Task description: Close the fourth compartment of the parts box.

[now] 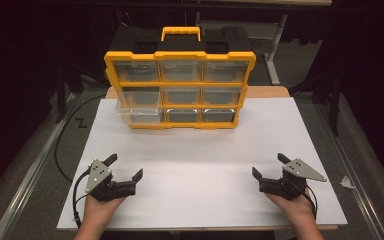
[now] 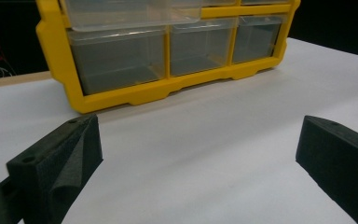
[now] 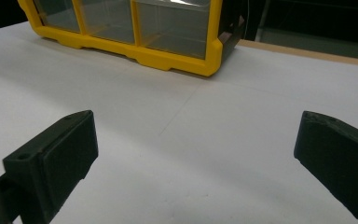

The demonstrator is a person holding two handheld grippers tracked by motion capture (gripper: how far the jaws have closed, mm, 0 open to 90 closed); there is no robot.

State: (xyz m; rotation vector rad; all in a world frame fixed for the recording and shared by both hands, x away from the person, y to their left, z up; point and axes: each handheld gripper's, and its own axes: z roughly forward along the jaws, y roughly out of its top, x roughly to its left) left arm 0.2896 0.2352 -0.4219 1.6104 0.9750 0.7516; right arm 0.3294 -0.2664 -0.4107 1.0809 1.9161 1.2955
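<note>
White table (image 1: 200,200) bears yellow organizer (image 1: 180,77) (drawers seemingly empty, one ajar)

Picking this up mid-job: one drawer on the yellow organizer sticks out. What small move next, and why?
Probably ease the left gripper forward toward the pulled-out drawer, middle row, left column of the organizer. It is the nearer gripper, its jaws are open and empty, and the white table between lies bare.

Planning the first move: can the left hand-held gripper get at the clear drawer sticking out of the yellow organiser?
Probably yes. The left hand-held gripper is open, and bare white table lies between it and the pulled-out clear plastic drawer on the yellow organiser's left side.
</note>
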